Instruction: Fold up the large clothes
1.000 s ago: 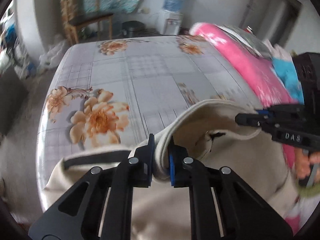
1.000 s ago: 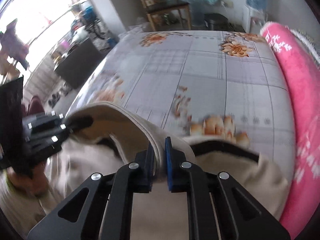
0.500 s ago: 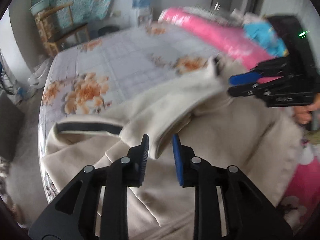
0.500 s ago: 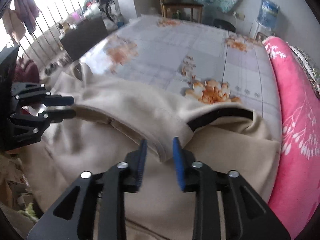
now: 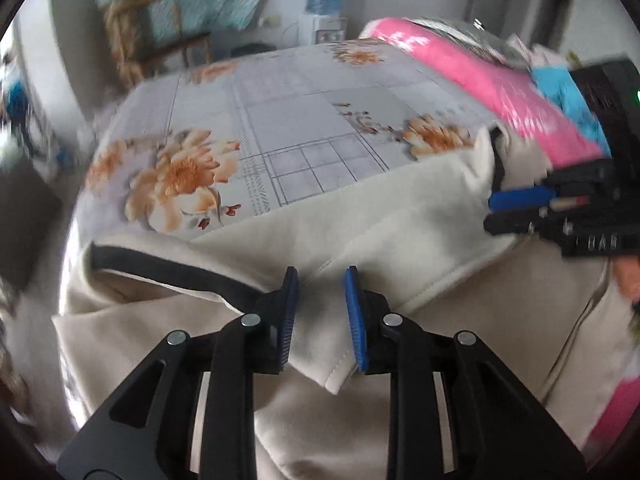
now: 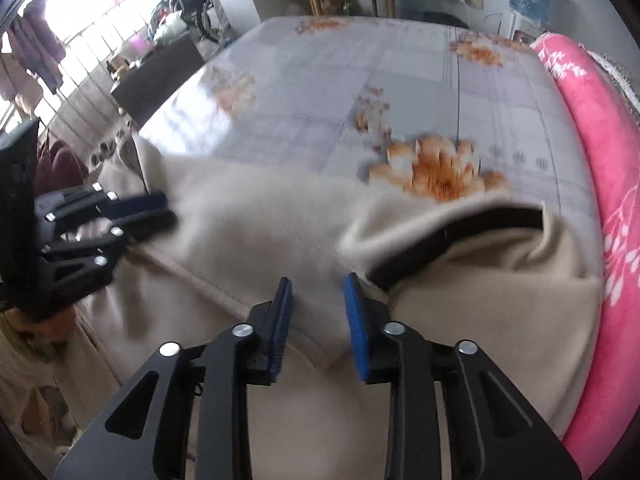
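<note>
A: Left wrist view first. What's between the fingers?

B: The left gripper (image 5: 320,312) has its blue pads spread, and a folded-over flap of the cream garment (image 5: 400,216) runs up between them. The pads stand clear of the cloth on both sides, so it pinches nothing.

A: And the garment itself?

B: It lies on the near end of the bed (image 5: 304,120), over the grey sheet with orange flowers. A black band (image 5: 172,270) edges the flap on the left. The right gripper (image 5: 520,208) shows at the right edge, by the flap's far corner. A pink blanket (image 5: 480,76) runs along the bed's right side.

A: Now the right wrist view.

B: The right gripper (image 6: 318,320) is parted as well, jaws closing a little, with the cream garment (image 6: 260,224) lying loose between and under the pads, not pressed. The black band (image 6: 460,232) curls open just right of the fingers. The left gripper (image 6: 132,210) sits at the left edge, blurred, at the flap's other end. The pink blanket (image 6: 600,160) borders the bed (image 6: 400,72) on the right
</note>
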The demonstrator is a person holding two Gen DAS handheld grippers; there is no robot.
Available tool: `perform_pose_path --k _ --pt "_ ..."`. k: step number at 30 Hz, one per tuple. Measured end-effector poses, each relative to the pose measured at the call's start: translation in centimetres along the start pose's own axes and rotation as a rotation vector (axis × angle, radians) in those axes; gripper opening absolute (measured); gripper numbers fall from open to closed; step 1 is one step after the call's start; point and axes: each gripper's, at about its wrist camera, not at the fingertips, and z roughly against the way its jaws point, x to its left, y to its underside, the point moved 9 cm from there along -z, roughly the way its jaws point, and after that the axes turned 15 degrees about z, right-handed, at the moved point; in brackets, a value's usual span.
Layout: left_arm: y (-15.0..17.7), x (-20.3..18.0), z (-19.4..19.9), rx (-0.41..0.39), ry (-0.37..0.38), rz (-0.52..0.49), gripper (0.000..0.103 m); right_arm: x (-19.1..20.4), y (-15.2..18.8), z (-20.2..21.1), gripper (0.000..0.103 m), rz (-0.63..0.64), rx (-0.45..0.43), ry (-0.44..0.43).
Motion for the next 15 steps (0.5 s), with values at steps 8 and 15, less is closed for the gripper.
perform_pose_path --k 8,15 --pt "0.0 -0.5 1.9 -0.014 0.016 -0.031 0.023 0.9 -0.8 1.1 0.024 0.043 0.006 0.057" --pt "0.5 -2.3 0.9 0.046 0.066 0.001 0.024 3.8 -1.3 0.5 0.024 0.118 -0.005 0.029"
